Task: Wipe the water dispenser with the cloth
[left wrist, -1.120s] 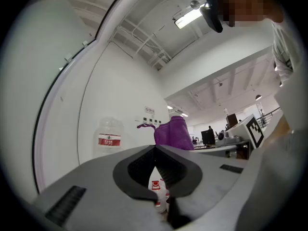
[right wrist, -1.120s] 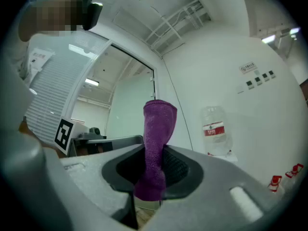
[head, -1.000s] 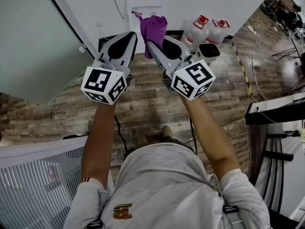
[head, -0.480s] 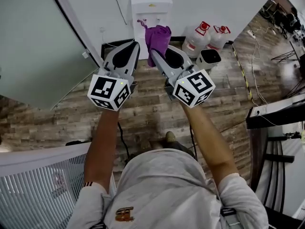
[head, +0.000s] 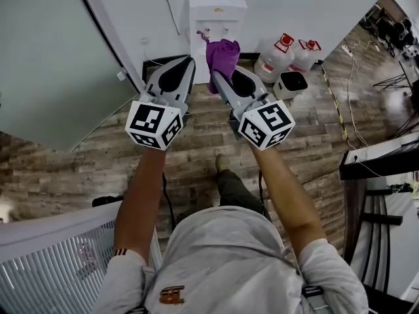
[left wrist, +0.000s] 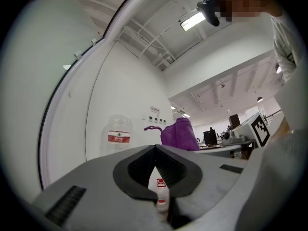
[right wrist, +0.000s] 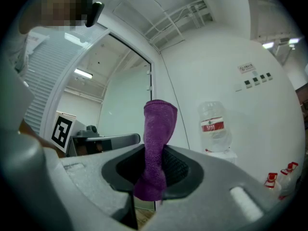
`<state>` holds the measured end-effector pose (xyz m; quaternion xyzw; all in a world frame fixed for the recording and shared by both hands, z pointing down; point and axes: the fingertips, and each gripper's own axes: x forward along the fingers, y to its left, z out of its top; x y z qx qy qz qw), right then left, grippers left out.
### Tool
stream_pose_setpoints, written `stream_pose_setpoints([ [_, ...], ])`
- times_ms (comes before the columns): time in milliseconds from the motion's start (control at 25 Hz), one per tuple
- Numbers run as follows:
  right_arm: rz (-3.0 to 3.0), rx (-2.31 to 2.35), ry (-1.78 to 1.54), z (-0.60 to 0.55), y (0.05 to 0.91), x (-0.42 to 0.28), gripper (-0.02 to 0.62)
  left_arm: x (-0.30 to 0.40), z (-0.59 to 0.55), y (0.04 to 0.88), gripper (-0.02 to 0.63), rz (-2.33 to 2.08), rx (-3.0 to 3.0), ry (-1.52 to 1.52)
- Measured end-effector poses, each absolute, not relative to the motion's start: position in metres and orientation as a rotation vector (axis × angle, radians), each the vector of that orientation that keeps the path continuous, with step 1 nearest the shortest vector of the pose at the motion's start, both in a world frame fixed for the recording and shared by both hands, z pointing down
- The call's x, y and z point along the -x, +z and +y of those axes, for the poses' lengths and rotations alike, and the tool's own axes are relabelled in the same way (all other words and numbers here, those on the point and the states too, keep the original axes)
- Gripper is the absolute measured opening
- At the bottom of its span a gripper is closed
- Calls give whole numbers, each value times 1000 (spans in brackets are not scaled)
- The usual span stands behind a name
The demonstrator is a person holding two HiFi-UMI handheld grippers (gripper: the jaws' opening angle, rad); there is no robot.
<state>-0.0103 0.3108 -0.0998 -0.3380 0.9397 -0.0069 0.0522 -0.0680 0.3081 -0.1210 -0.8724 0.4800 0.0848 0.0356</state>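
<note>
Nearer the water dispenser now, the right claw pinches the cloth, left claw pressed together, empty; best press cloth flat.

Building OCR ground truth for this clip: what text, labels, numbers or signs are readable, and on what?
No text is legible in any view.
Red-and-white label on the clear bottle atop the white water dispenser: print too small to read.
Small wall plaque above the dark switches: blurred.
Black-and-white square-marker cubes, left and right: patterns only, no letters.
Orange emblem on the person's grey shirt: unreadable.
</note>
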Motion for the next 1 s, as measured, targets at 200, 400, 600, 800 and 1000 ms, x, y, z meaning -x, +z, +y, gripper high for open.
stream_pose_setpoints([
  [200,2859,1095,-7,274,-82,13,97,78,279,-111,-2,1490,2660,269],
  [400,2862,1117,26,223,-70,18,97,85,230,-101,-2,1518,2639,254],
  [600,2858,1103,43,158,-62,21,97,86,160,-91,-2,1546,2615,227],
  [800,2880,1089,63,87,-47,17,97,82,86,-75,-2,1603,2587,195],
  [1000,2910,1080,49,29,-23,18,98,89,29,-53,-2,1736,2544,149],
])
